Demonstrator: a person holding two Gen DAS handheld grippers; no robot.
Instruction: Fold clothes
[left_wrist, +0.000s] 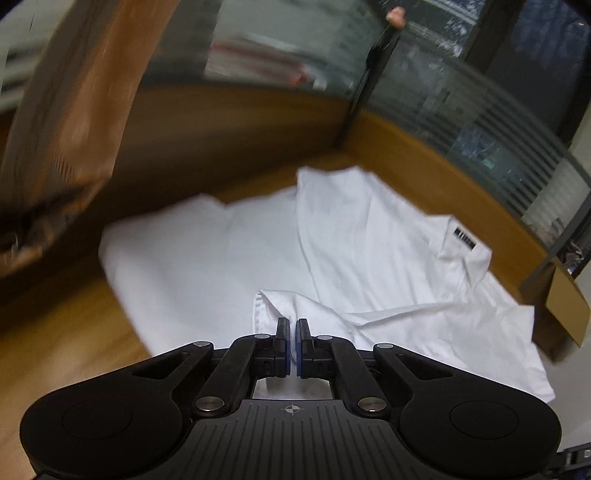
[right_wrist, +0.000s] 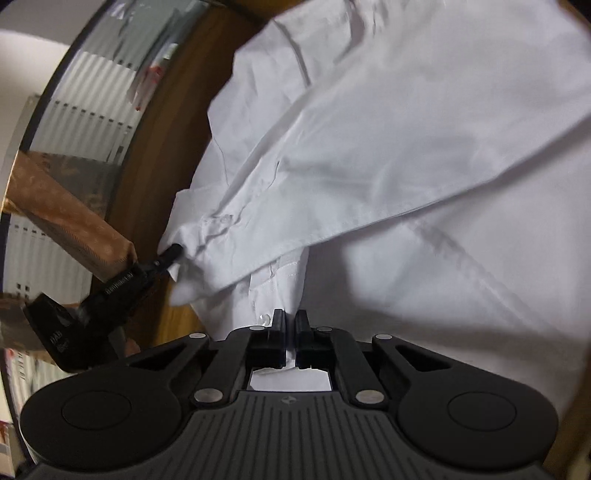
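A white shirt (left_wrist: 369, 240) lies spread on the wooden table (left_wrist: 55, 332), its collar with a black label (left_wrist: 463, 238) at the right. My left gripper (left_wrist: 293, 323) is shut on a raised bit of the shirt's cuff at the near edge. In the right wrist view the shirt (right_wrist: 406, 147) fills most of the picture. There my right gripper (right_wrist: 290, 314) is shut on a strip of fabric beside a small button (right_wrist: 264, 317). The left gripper (right_wrist: 171, 254) shows at the left, pinching a sleeve end, with a brown sleeve (right_wrist: 66, 221) behind it.
A wood and glass partition (left_wrist: 424, 155) bounds the table at the back and right. A cardboard box (left_wrist: 565, 302) stands past the table's right corner. A blurred brown sleeve (left_wrist: 74, 110) crosses the upper left. Bare wood (right_wrist: 184, 317) shows left of the shirt.
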